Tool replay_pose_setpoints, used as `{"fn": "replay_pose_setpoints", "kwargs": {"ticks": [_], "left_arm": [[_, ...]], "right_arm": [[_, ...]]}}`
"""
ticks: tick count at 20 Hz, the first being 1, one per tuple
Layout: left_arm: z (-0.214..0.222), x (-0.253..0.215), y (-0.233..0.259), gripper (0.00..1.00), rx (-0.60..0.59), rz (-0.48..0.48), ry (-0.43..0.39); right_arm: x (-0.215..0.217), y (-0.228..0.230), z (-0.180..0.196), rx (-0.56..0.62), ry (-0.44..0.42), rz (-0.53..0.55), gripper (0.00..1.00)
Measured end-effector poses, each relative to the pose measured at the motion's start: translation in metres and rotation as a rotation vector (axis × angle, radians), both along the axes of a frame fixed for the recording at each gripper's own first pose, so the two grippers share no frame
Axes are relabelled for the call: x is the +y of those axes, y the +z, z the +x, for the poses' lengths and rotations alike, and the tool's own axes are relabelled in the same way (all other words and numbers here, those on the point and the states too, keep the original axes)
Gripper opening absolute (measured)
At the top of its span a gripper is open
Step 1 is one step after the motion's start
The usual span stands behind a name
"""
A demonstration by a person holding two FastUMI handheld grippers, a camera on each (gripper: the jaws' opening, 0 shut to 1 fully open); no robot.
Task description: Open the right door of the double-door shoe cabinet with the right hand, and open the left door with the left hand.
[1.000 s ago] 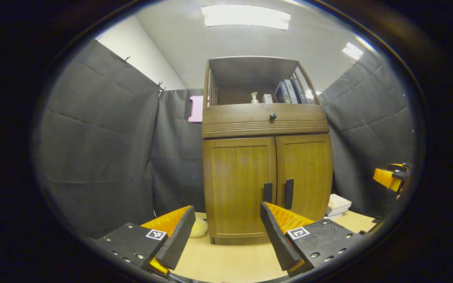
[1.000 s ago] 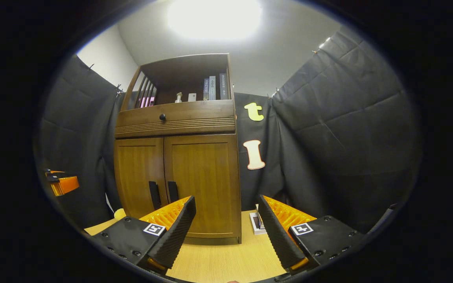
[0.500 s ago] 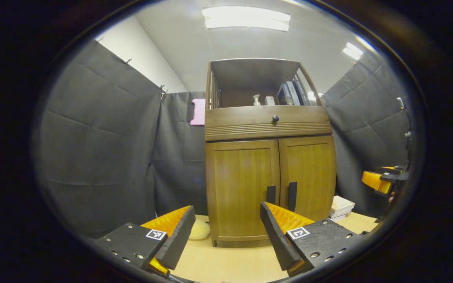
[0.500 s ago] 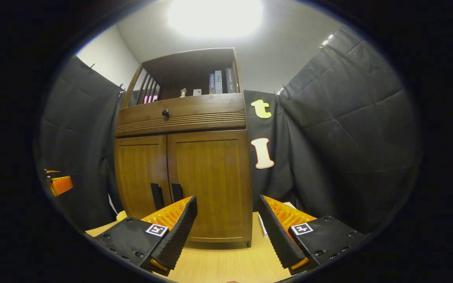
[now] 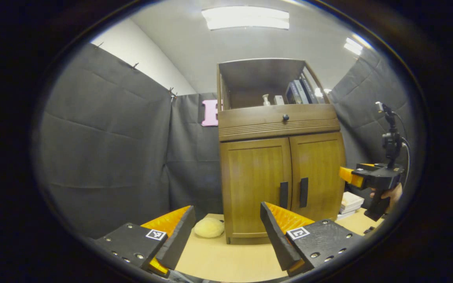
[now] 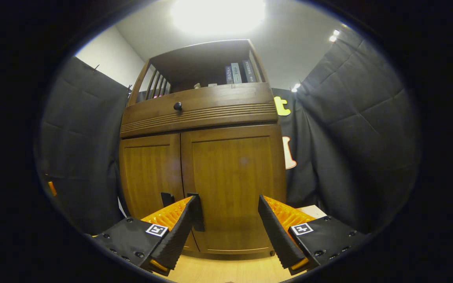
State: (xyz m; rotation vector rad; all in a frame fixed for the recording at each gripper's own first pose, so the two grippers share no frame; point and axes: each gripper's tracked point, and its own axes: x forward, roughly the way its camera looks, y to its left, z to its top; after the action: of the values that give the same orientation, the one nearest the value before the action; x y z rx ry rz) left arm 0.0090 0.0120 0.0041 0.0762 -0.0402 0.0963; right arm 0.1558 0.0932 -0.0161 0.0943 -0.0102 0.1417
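While both doors are sitting closed, right hand-held gripper (image 6: 226, 220), jaws wide and empty, is nearing right handle (image 6: 197, 212); risk: clipping left handle (image 6: 166, 199) alongside.

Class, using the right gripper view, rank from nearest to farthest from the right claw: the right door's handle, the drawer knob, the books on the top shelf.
1. Right door handle, beside its left finger.
2. Drawer knob, above the doors.
3. Books, top shelf, farthest back.

Glossy wood cabinet (image 6: 230, 169), matt cloth.
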Motion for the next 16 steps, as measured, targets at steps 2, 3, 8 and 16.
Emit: {"fn": "replay_pose_setpoints", "kwargs": {"ticks": [2, 3, 8, 16], "left_arm": [[-0.002, 0.003, 0.0, 0.95, 0.009, -0.001, 0.028], [-0.004, 0.006, 0.001, 0.95, 0.014, 0.001, 0.044], [-0.021, 0.019, 0.022, 0.95, 0.016, 0.017, 0.123], [-0.029, 0.025, 0.023, 0.96, 0.016, 0.052, 0.224]], "right_arm": [[0.016, -0.008, 0.016, 0.0, 0.019, 0.004, 0.98], [0.024, -0.013, 0.025, 0.001, 0.026, 0.005, 0.98], [0.06, -0.032, 0.063, 0.022, 0.054, 0.012, 0.98], [0.089, -0.073, 0.122, 0.104, 0.051, -0.044, 0.92]]}}
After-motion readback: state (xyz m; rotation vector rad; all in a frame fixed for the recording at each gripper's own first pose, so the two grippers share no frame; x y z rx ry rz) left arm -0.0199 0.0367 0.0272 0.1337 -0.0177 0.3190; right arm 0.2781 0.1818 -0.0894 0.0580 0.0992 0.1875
